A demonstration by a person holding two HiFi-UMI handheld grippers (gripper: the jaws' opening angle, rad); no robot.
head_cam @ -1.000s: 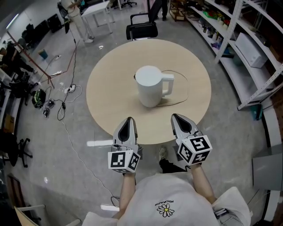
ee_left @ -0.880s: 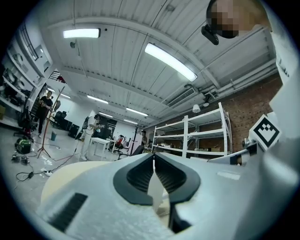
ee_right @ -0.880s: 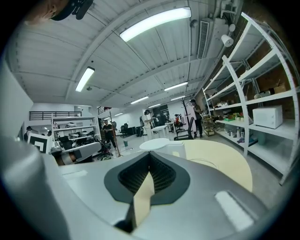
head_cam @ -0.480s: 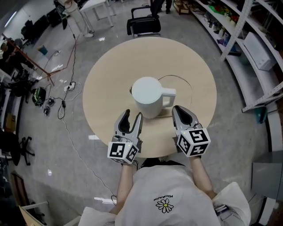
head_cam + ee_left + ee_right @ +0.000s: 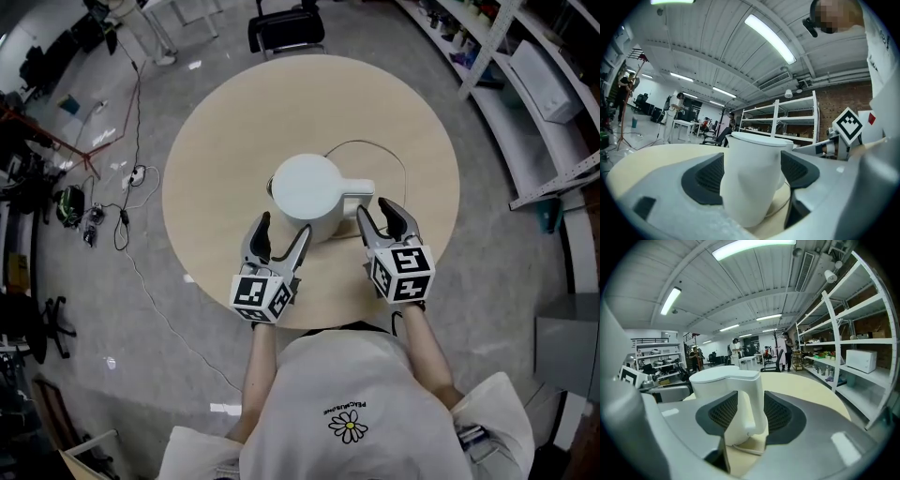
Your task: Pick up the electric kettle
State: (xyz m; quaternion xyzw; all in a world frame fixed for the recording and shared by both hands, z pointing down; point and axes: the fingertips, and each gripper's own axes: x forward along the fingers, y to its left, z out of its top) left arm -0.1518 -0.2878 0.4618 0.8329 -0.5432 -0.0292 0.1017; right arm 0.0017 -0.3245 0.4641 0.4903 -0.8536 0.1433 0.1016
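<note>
Your left gripper [image 5: 281, 228] and right gripper [image 5: 378, 214] have moved forward from the near edge of the round table [image 5: 216, 141] to the white electric kettle [image 5: 307, 192]. It stands upright near the table's middle, with its handle [image 5: 362, 192] to the right. The left jaws are opening with the kettle's body between them, unpressed. The right jaws are opening either side of the handle, gripping nothing.

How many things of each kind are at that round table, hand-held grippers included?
Round table: 1
White electric kettle: 1
Kettle cord: 1
Grippers: 2, the left gripper, jaws opening, kettle's body between them; the right gripper, jaws opening, the handle between them
Total: 5
</note>
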